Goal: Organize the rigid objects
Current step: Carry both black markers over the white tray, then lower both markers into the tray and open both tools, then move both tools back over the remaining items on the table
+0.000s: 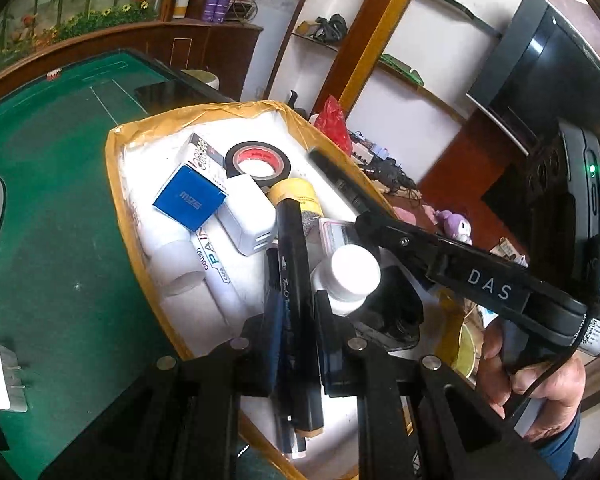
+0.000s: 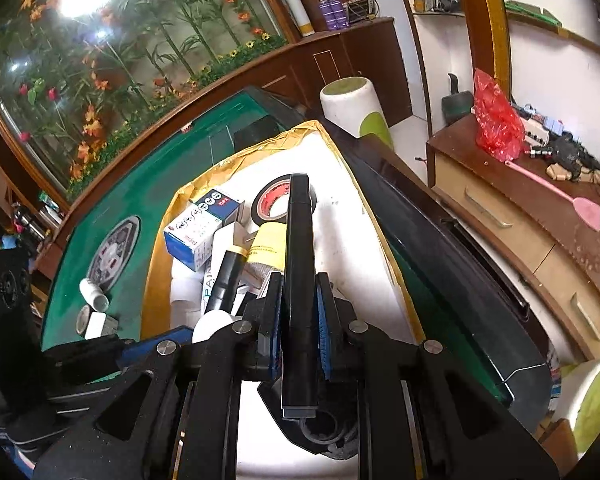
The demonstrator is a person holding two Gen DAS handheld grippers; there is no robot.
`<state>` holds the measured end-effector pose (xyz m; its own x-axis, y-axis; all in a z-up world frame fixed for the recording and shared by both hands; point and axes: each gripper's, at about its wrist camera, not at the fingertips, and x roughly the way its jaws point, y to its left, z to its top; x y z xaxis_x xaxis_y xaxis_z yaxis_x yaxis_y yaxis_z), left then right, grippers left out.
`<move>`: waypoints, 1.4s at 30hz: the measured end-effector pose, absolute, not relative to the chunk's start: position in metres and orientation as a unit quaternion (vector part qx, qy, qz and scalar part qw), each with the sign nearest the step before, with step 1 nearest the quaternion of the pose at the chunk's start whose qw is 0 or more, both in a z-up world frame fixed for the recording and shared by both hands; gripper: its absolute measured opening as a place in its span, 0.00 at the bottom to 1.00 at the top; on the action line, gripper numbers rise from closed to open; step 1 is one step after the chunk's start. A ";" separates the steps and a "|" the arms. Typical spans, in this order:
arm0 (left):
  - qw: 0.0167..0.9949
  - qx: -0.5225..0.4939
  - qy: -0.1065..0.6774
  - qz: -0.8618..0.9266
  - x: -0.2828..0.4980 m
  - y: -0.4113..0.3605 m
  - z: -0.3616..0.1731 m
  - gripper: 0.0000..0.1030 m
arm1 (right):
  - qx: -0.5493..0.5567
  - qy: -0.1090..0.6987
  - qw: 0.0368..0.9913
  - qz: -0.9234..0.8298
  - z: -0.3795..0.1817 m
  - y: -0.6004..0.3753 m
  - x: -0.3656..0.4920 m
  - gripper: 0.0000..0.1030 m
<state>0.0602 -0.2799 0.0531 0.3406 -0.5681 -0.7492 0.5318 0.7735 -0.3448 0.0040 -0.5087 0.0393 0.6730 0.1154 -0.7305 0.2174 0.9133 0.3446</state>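
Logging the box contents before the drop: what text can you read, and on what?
"DAS": on the right claw's black arm.
"PAI...": cut off, on the white tube.
White letters on the blue box: not surely readable.
Script on the black marker: too small.
Print on the yellow label and the blue-and-white carton: too blurred.

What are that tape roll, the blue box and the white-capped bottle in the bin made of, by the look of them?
Tape roll: glossy black plastic film, probably vinyl, around a red core that may be card.
Blue box: likely printed cardboard, with sharp folded edges and a slight sheen.
Bottle: smooth white plastic, it seems, with a matte cap.
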 end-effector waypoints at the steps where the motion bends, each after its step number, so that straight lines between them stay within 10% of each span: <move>1: 0.817 -0.019 0.468 -0.337 0.059 -0.279 0.053 0.15 | 0.199 0.406 0.891 -0.033 0.040 -0.506 0.004 0.17; 26: 0.857 -0.045 0.429 -0.281 0.039 -0.160 0.089 0.16 | 0.160 0.390 0.905 0.061 0.083 -0.411 -0.011 0.18; 29: 0.871 -0.053 0.426 -0.237 0.038 -0.121 0.087 0.35 | 0.149 0.398 0.902 0.078 0.080 -0.394 -0.010 0.18; 31: 0.881 -0.060 0.422 -0.205 0.037 -0.091 0.085 0.66 | 0.147 0.405 0.898 0.090 0.076 -0.386 -0.009 0.18; 42: 0.876 -0.028 0.473 -0.094 0.061 -0.015 0.038 0.70 | 0.128 0.427 0.886 0.129 0.062 -0.350 -0.006 0.18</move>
